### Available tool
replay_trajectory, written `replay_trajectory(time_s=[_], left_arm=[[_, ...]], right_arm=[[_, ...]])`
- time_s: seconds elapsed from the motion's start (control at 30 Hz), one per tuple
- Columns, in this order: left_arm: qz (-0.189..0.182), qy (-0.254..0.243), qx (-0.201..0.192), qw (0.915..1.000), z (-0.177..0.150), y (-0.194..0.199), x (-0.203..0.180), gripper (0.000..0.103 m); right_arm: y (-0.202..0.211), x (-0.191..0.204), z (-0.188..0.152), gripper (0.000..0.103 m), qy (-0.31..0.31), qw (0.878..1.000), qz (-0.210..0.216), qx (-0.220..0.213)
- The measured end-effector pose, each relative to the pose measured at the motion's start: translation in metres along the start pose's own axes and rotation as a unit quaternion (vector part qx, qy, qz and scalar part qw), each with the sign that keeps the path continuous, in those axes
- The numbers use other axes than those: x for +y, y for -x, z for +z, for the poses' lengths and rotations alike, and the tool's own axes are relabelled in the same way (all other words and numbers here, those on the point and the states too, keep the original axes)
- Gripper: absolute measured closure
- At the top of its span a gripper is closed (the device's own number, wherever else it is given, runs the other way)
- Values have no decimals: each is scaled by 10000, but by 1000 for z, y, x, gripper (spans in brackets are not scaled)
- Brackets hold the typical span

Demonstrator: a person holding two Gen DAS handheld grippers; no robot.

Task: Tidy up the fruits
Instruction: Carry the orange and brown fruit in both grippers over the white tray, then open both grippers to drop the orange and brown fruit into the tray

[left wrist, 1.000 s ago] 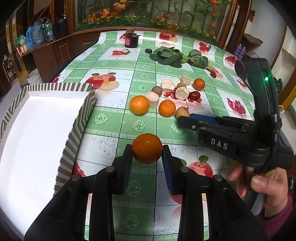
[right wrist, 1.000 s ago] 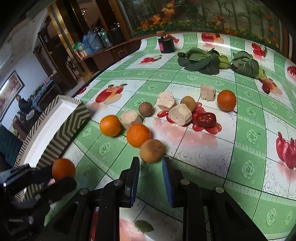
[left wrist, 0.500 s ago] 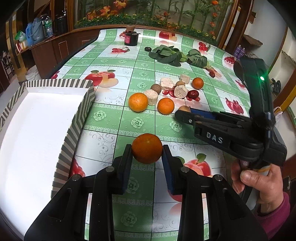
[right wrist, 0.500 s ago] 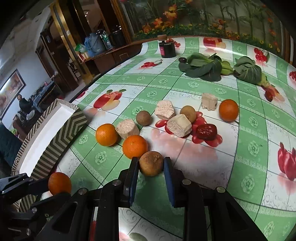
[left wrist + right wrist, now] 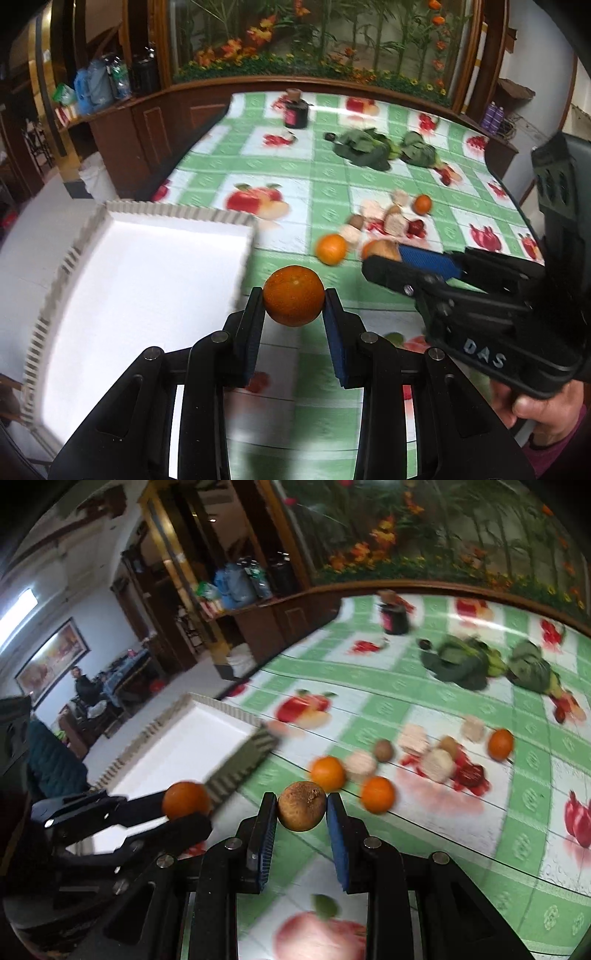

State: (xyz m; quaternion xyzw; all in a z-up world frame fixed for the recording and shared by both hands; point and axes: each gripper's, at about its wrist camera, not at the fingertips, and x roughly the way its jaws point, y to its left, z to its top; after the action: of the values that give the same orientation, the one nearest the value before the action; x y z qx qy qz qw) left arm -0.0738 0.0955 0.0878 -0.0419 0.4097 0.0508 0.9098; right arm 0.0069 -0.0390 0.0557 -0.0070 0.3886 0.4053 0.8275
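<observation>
left gripper (image 5: 294, 301) pinching a round orange tangerine (image 5: 293, 295) between its fingers; right gripper (image 5: 301, 808) squeezing a rough brown round fruit (image 5: 301, 811) the same way

My left gripper (image 5: 293, 308) is clamped on an orange (image 5: 293, 295), held up off the table (image 5: 325, 192). My right gripper (image 5: 301, 812) pinches a brown round fruit (image 5: 301, 805) between its blue pads (image 5: 338, 843), also raised. My right hand (image 5: 543, 413) grips the handle, fingers curled.
</observation>
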Motion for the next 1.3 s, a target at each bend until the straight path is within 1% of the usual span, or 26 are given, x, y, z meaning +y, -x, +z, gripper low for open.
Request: replay_trajectory(time_s=[0.2,0.33,0.43,0.63,0.8,1.2,1.3], left_arm=[[418,61,-114,9990,13,6,37,72],[563,199,7,9982,19,-3,62,72],[572,392,168,9975,24,-15,82,72],[616,643,437,9951,29,-40,105,72],[619,869,647,9922,31,-59,123,72],[700,1127,1006,9860,27,-92,150,72],[667,1194,1088,9846,25,-97,155,72]], right_arm=[[-15,25,12,77,142,9998,148,56],[-27,40,19,77,270,9993,215,110],[-38,53,25,77,437,9986,233,180],[-61,67,35,77,589,9973,293,313],[-85,75,42,77,742,9958,263,471],[-132,82,53,76,1054,9911,71,807],[-141,85,53,76,1084,9901,43,892]])
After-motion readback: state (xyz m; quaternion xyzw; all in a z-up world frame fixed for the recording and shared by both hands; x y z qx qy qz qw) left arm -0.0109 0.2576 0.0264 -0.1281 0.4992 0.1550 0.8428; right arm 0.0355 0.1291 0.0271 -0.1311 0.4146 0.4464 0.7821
